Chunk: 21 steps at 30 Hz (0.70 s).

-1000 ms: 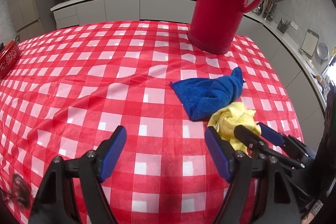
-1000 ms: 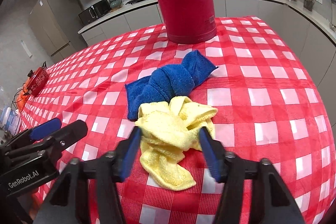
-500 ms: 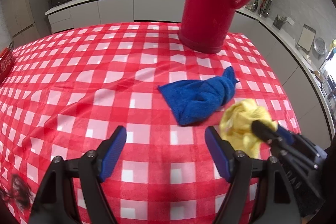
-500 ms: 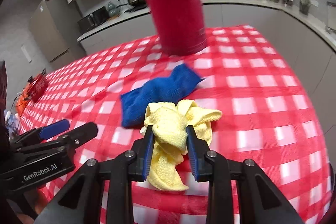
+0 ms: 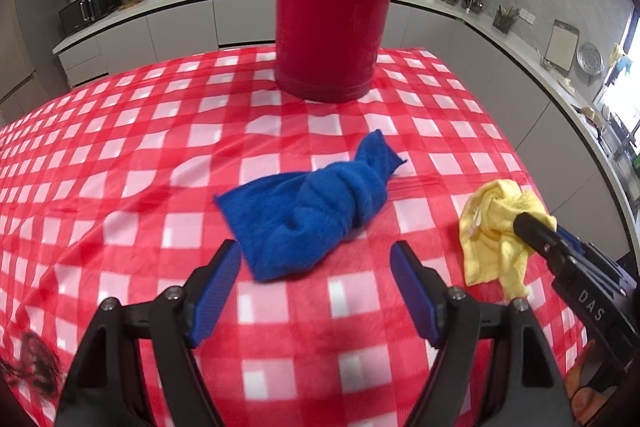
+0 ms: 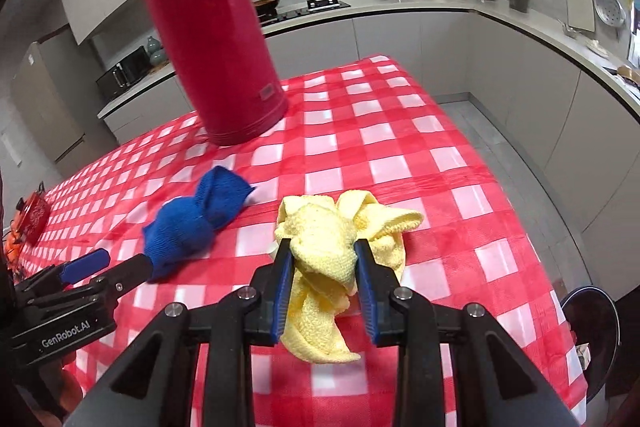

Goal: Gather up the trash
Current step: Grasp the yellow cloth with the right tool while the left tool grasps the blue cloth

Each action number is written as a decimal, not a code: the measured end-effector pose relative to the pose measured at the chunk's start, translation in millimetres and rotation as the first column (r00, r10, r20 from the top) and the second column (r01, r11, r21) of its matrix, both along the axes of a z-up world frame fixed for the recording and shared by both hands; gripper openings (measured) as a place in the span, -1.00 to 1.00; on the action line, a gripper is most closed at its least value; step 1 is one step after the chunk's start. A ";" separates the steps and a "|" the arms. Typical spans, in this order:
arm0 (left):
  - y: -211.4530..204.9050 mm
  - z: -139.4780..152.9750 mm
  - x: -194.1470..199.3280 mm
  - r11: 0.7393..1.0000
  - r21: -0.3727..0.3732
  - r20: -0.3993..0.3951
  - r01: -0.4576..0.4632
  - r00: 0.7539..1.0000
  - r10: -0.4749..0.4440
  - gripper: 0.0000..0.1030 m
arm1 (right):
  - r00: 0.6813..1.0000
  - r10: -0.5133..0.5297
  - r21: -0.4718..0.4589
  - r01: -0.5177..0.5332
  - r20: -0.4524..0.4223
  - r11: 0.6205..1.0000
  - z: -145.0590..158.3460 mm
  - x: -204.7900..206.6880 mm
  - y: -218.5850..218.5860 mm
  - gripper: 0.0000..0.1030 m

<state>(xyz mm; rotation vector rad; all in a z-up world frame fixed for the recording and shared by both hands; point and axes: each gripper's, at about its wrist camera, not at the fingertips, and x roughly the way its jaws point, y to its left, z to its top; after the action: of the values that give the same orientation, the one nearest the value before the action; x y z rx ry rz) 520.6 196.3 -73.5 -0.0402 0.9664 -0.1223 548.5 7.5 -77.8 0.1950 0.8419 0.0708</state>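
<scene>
My right gripper (image 6: 322, 249) is shut on a crumpled yellow cloth (image 6: 332, 247) and holds it above the red checked tablecloth (image 6: 400, 147); the cloth hangs below the jaws. It also shows in the left wrist view (image 5: 494, 227), with the right gripper (image 5: 532, 223) at the right. A twisted blue cloth (image 5: 316, 211) lies on the table just ahead of my left gripper (image 5: 314, 259), which is open and empty. The blue cloth also shows in the right wrist view (image 6: 192, 223), with the left gripper (image 6: 120, 263) beside it.
A tall red thermos jug (image 5: 332, 7) stands at the far side of the table, also in the right wrist view (image 6: 208, 39). The table's right edge (image 6: 532, 247) is close. A dark round bin (image 6: 592, 323) is on the floor beyond it. Kitchen counters run behind.
My right gripper has shut on the yellow cloth, lifted it off the table and carried it rightward. My left gripper has moved toward the blue cloth.
</scene>
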 end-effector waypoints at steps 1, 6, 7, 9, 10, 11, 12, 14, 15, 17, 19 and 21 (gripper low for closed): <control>-1.3 -1.4 3.1 1.000 0.002 -0.002 0.001 1.000 -0.001 0.52 | 1.000 -0.003 -0.001 0.003 -0.002 1.000 -1.3 1.7 -0.8 -0.38; -7.9 -10.3 19.5 1.000 0.010 -0.011 0.012 1.000 -0.012 0.52 | 1.000 -0.018 -0.008 0.018 -0.008 1.000 -6.5 11.1 -6.0 -0.37; -8.5 -12.0 22.2 1.000 0.011 -0.012 0.013 1.000 -0.013 0.52 | 1.000 -0.018 -0.008 0.018 -0.012 1.000 -7.9 12.7 -6.2 -0.37; -9.2 -15.5 26.6 1.000 0.013 -0.016 0.016 1.000 -0.016 0.52 | 1.000 -0.017 -0.003 0.017 -0.024 1.000 -12.0 17.0 -6.9 -0.35; -9.3 -17.4 28.7 1.000 0.013 -0.020 0.017 1.000 -0.017 0.52 | 1.000 -0.019 0.002 0.019 -0.024 1.000 -13.3 18.0 -7.6 -0.33; -8.6 -19.1 30.0 1.000 0.012 -0.021 0.017 1.000 -0.017 0.52 | 1.000 -0.022 0.006 0.022 -0.020 1.000 -13.5 18.2 -8.4 -0.29; -8.5 -21.0 31.8 1.000 0.012 -0.023 0.017 1.000 -0.017 0.52 | 1.000 -0.024 0.008 0.024 -0.015 1.000 -13.5 19.0 -7.8 -0.29; -8.2 -24.2 35.2 1.000 0.012 -0.027 0.018 0.999 -0.018 0.52 | 1.000 -0.024 0.009 0.024 -0.012 1.000 -13.4 20.2 -7.6 -0.20; -8.0 -26.0 36.8 1.000 0.008 -0.030 0.020 0.999 -0.020 0.52 | 1.000 -0.021 0.009 0.022 -0.014 1.000 -14.0 21.3 -7.0 -0.17; -8.1 -28.2 38.7 1.000 0.006 -0.034 0.024 0.999 -0.024 0.52 | 1.000 -0.019 0.011 0.020 -0.021 1.000 -15.5 23.1 -6.7 -0.04; -7.8 -30.6 40.0 1.000 0.002 -0.036 0.027 0.999 -0.027 0.52 | 0.999 -0.020 0.017 0.021 -0.029 1.000 -17.3 24.4 -6.3 0.13; -8.2 -33.8 42.1 1.000 0.000 -0.044 0.030 0.999 -0.030 0.52 | 0.999 -0.020 0.027 0.021 -0.041 0.999 -20.5 26.1 -5.8 0.22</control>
<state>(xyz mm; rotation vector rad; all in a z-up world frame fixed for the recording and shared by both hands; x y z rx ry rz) 562.7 188.0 -107.3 -0.0277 1.0108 -0.1497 574.6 1.7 -98.3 0.2313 0.8793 0.0590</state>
